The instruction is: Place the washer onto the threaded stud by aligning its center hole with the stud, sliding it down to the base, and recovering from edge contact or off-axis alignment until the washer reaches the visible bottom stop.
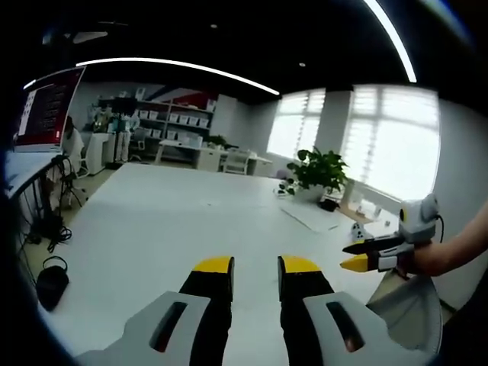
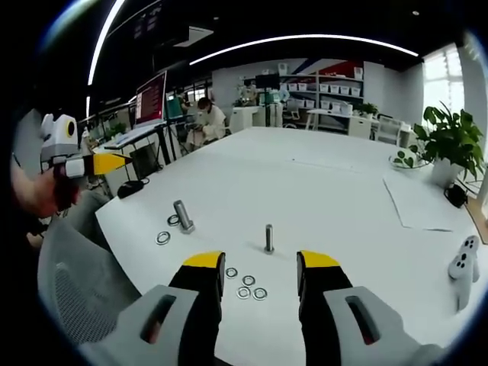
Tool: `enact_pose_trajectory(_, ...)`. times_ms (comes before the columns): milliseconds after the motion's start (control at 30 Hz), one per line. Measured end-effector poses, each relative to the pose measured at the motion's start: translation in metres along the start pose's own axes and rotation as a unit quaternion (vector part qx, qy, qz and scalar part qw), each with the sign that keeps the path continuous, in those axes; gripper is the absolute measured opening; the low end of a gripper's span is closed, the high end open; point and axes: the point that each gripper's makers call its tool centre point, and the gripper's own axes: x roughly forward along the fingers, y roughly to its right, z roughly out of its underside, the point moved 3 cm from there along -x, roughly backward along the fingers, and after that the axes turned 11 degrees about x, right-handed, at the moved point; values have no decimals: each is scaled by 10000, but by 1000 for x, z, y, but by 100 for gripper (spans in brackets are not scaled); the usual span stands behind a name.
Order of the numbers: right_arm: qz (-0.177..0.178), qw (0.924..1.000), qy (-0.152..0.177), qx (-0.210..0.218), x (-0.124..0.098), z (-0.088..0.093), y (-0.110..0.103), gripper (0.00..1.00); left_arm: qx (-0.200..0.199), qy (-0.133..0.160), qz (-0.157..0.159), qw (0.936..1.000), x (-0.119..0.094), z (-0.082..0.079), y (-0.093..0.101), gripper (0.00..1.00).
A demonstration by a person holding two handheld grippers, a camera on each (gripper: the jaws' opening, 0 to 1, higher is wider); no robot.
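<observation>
Yellow-tipped jaws of the right hand-held gripper [image 2: 261, 263] rise from the bottom of the right gripper view, set wide apart with nothing between them. Just beyond them, near the counter's [image 2: 328, 191] front edge, a small cluster of loose washers [image 2: 247, 283] lies flat on the white surface. A little farther in stands the threaded stud [image 2: 269, 238], upright, with no washer on it. Toward the counter's left edge a second bolt [image 2: 183, 216] stands tilted, with one washer [image 2: 174, 220] lying against its foot and another washer [image 2: 163, 238] lying just beside it, nearer the front. At the counter's right edge sits a white controller [image 2: 463, 267], and a sheet of paper [image 2: 422, 203] lies flat farther back on that side. A potted plant [image 2: 448, 145] stands at the far right corner. Off the left edge a mesh chair back [image 2: 72, 286] shows, and the left hand-held gripper [image 2: 114, 162] reaches in above it, held by a hand [image 2: 38, 191]; its jaws look close together, empty.

From the left gripper view, the left hand-held gripper [image 1: 255, 267] shows its jaws parted a moderate way over bare counter [image 1: 191, 221], gripping nothing. The right hand-held gripper [image 1: 358, 255] enters from the right on a person's forearm [image 1: 457, 252]. A monitor [image 1: 49, 107] stands beyond the counter's left edge, and a potted plant [image 1: 320, 171] at its far right.
</observation>
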Motion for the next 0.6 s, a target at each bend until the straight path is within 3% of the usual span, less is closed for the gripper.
enact_pose_trajectory(600, -12, 9994, -352, 14, 9, 13, -1, 41, -91, 8, -53, 9999, -12, 4, -8, 21)
